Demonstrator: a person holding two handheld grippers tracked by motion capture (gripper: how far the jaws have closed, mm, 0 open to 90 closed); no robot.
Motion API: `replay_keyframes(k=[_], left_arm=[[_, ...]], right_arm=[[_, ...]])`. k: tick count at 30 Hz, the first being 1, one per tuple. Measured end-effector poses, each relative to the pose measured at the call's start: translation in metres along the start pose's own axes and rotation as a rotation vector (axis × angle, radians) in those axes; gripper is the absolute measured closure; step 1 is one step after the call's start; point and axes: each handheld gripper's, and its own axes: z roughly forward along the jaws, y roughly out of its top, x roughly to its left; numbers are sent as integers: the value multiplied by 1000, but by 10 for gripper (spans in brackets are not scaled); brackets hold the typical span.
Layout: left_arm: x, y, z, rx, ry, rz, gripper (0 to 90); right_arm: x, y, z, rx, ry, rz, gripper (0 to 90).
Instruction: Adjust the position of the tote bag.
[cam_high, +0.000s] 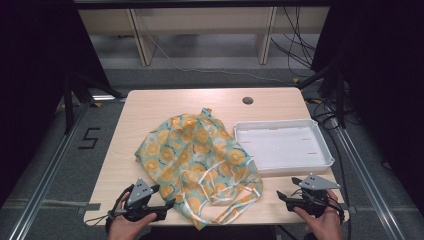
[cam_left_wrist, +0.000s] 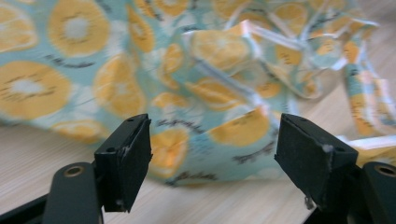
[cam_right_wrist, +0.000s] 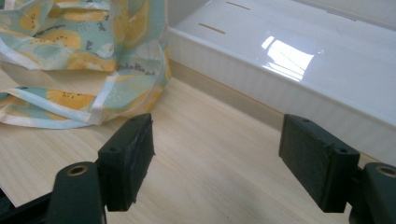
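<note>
A crumpled cloth bag (cam_high: 195, 160) printed with orange slices on teal lies in the middle of the wooden table, its white-edged handles trailing toward the front edge. My left gripper (cam_high: 166, 204) is at the front left, pointing right at the bag's near corner, jaws open. In the left gripper view the bag (cam_left_wrist: 187, 60) lies just beyond the gripper (cam_left_wrist: 212, 154), and nothing touches the pads. My right gripper (cam_high: 283, 196) is at the front right, open and empty. In the right gripper view it (cam_right_wrist: 215, 158) hovers over bare wood between the bag (cam_right_wrist: 84, 56) and the tray (cam_right_wrist: 289, 56).
An empty white tray (cam_high: 280, 123) sits at the right of the table, close to the bag. A round cable hole (cam_high: 247, 100) is near the table's back edge. Bare wood (cam_high: 122, 165) lies left of the bag. Cables and shelving stand beyond the table.
</note>
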Motion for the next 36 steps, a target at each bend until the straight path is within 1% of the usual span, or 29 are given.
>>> replay_keyframes(k=[1, 2, 5, 6, 7, 8, 9, 11, 12, 14, 15, 16, 17, 18, 19, 20, 21, 23, 24, 25, 26, 27, 28, 29, 30, 31, 32, 34, 36], left_arm=[[-6, 3, 4, 6, -1, -11, 262], [-6, 3, 4, 6, -1, -11, 257], [-9, 6, 11, 5, 6, -11, 236], [-8, 7, 12, 24, 4, -7, 231], [-11, 7, 17, 33, 5, -26, 223], [-11, 7, 17, 33, 5, -26, 214], [-13, 7, 21, 24, 9, -33, 214], [-15, 8, 25, 47, 9, -27, 204], [-17, 9, 28, 50, 24, -19, 204], [-19, 10, 35, 57, 17, -9, 218], [-18, 11, 39, 72, 24, 28, 267], [-18, 11, 39, 72, 24, 28, 299], [-18, 10, 41, 75, 27, 25, 299], [-16, 10, 42, 92, 29, 37, 351], [-14, 8, 44, 86, 30, 25, 443], [-14, 8, 44, 86, 30, 25, 511], [-11, 7, 45, 91, 40, 59, 511], [-9, 6, 47, 75, 38, 47, 618], [-7, 6, 46, 92, 43, 64, 678], [-4, 6, 45, 96, 34, 104, 777], [-4, 6, 45, 96, 34, 104, 816], [-3, 5, 45, 94, 33, 111, 843], [-3, 4, 45, 89, 34, 110, 843], [-2, 4, 43, 90, 26, 116, 874], [-2, 4, 43, 90, 26, 116, 880], [-1, 4, 40, 104, 32, 127, 884], [1, 4, 38, 103, 32, 147, 886], [6, 3, 35, 103, 35, 135, 888], [14, 1, 29, 111, 56, 149, 888]], right_arm=[[2, 0, 0, -10, -16, 9, 274], [2, 0, 0, -10, -16, 9, 274], [4, 3, 1, -16, 4, 5, 274], [5, 4, 2, -23, 0, 3, 274], [6, 8, 3, -23, 3, -6, 274], [6, 8, 3, -23, 3, -6, 274], [6, 11, 4, -23, 16, -16, 274], [12, 24, 6, -39, 26, -17, 274], [12, 24, 6, -39, 26, -17, 274], [13, 36, 11, -60, 51, -57, 274], [16, 46, 16, -88, 59, -90, 274], [18, 52, 19, -104, 61, -110, 274], [18, 52, 19, -104, 61, -110, 274], [19, 59, 22, -107, 77, -122, 274], [23, 71, 31, -102, 106, -119, 274], [23, 71, 31, -102, 106, -119, 274], [24, 77, 37, -114, 108, -138, 274], [29, 87, 46, -84, 116, -141, 274], [31, 92, 51, -77, 112, -144, 275], [34, 98, 60, -49, 124, -132, 316], [34, 98, 60, -49, 124, -132, 316], [33, 104, 69, -35, 138, -155, 403], [33, 104, 69, -35, 138, -155, 403], [35, 107, 75, -5, 162, -137, 589], [35, 107, 75, -5, 162, -137, 589], [37, 108, 79, 11, 141, -179, 716], [38, 108, 80, 30, 152, -190, 784], [41, 106, 79, 20, 175, -212, 859], [43, 106, 77, 28, 170, -225, 874]])
